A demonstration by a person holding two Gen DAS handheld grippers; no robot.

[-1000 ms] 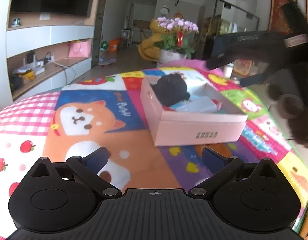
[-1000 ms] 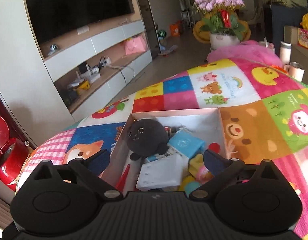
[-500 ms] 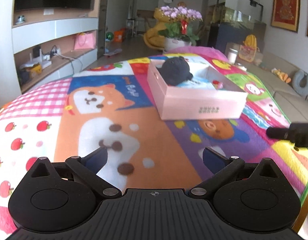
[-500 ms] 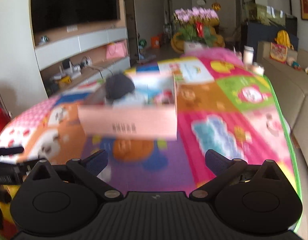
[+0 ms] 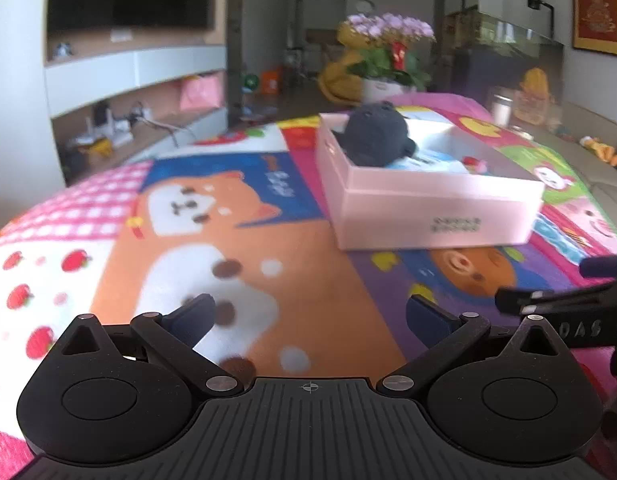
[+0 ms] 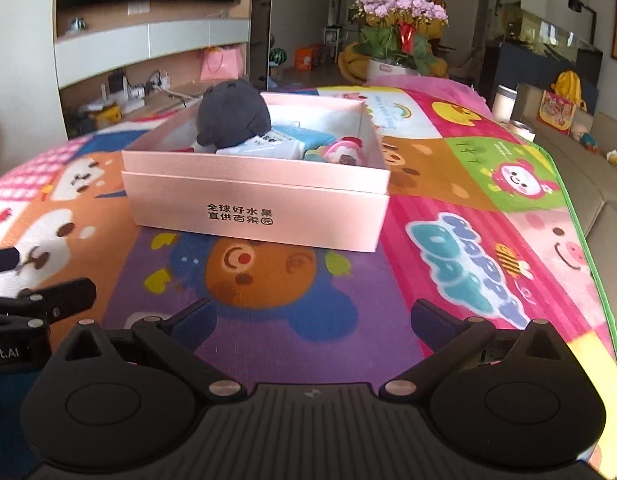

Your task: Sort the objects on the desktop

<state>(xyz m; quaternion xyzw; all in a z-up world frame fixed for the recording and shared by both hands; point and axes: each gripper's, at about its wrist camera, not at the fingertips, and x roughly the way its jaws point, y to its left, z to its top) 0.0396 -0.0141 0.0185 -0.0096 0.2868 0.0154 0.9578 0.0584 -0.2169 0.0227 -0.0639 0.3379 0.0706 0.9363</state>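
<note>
Two grippers in view, both empty. Left gripper (image 5: 308,314): fingers spread wide, nothing between them, hovering over the mat at the bottom centre of its own frame. Right gripper (image 6: 310,316): fingers likewise apart, holding nothing, low in its frame. Each gripper's tip shows at the side edge of the other's view.

Box (image 6: 260,204): rectangular, pale pink, smooth card with a faint sheen, open on top, dark printed characters on the near wall. Sits flat on the mat, centre of the right wrist frame; upper right of centre in the left wrist frame, slightly blurred there.

Contents: plush toy (image 6: 233,115), dark grey, round, soft nap, at the left end of the box and rising above the rim. Just beside it a white pack with a light blue top (image 6: 276,142), flat and boxy. At the right end a small pink and white rounded item (image 6: 344,152); cannot tell what it is.

Mat (image 6: 448,264): soft, quilt-like, bright patchwork of cartoon animal panels, covering the bench. Both grippers well apart from the box.

Background, upper centre: potted plant with purple flowers (image 6: 402,6).
</note>
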